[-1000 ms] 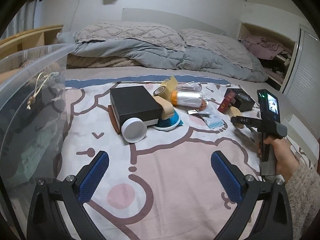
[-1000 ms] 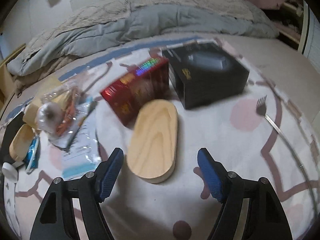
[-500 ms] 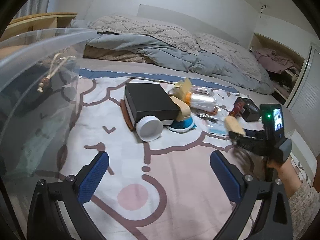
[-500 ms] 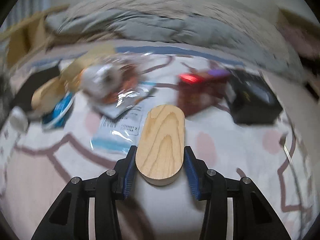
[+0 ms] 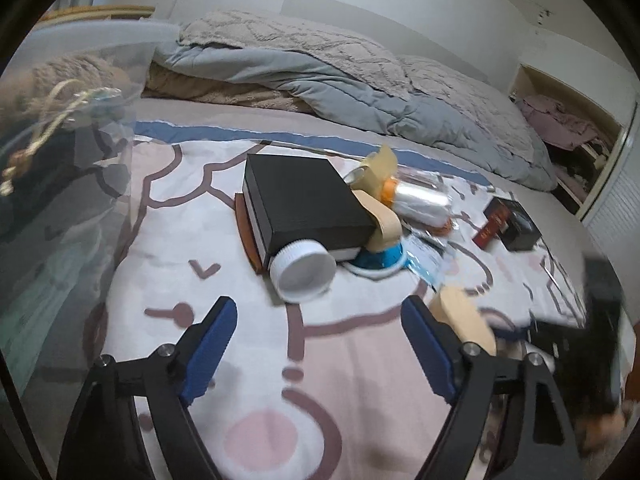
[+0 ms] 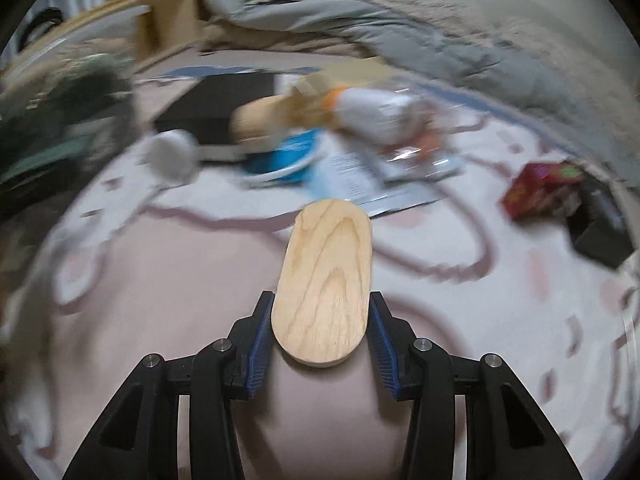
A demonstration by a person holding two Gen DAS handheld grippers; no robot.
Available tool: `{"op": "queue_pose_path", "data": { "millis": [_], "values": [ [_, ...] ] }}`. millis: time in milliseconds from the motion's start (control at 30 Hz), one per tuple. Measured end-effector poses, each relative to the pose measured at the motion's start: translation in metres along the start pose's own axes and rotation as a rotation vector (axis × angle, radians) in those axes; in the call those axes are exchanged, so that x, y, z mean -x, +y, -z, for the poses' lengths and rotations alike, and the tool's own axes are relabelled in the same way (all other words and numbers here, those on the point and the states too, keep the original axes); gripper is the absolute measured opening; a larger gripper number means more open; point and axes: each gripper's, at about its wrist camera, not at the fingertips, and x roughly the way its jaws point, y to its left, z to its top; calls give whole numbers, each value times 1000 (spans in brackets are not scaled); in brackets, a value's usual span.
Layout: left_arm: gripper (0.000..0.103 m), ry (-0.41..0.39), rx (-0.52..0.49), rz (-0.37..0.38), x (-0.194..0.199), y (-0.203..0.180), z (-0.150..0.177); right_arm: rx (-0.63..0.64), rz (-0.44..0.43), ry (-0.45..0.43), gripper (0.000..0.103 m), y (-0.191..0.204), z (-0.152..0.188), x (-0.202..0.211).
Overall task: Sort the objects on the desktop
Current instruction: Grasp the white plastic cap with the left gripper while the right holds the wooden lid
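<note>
My right gripper (image 6: 320,344) is shut on an oval wooden lid (image 6: 326,284), held flat above the patterned bedspread. The same wooden lid (image 5: 464,322) shows low right in the left wrist view, just beyond my left gripper's right finger. My left gripper (image 5: 316,344) has its jaws closing with nothing between them, only bedspread. Just beyond it lie a white round jar (image 5: 304,270) and a black box (image 5: 304,204). Past those sit tan tape rolls (image 5: 384,222), a blue dish (image 5: 378,258) and a clear-wrapped bottle (image 5: 420,198).
A clear plastic bin (image 5: 68,152) stands at the left edge. A red box (image 6: 540,190) and a small black box (image 6: 600,224) lie to the right. Plastic packets (image 6: 384,184) lie mid-bed. Grey pillows and a duvet (image 5: 340,84) fill the far side.
My right gripper closed on the wooden lid, lifted it and carried it left towards the left gripper. The left gripper moved closer to the white jar and its jaws narrowed.
</note>
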Motion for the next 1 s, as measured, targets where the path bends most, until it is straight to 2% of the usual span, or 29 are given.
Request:
{"op": "queue_pose_path", "data": {
  "millis": [200,267,367,467,567,767,900,1000],
  "values": [
    [82,59,53,-52,-43,-3,-17,-3,-71,57,46,25,24,16],
    [73,81,65,-84,-57,-2,-19,-26,-82,70,46,27,40,24],
    [68,107,83,-133,-75,2,-21,-77,-114,74,46,22,54,37],
    [51,118,115,-143,-82,7,-19,-109,-135,67,46,16,61,45],
    [50,94,125,-126,-75,9,-17,-152,-152,46,46,6,60,48],
    [50,88,66,-87,-38,2,-1,-273,-161,-43,46,-21,53,58],
    [50,73,-46,-116,-12,-11,21,-319,-135,-73,46,-29,46,57],
    [51,121,-95,-86,-1,-20,43,-297,-130,-81,46,-24,41,54]
  ]
}}
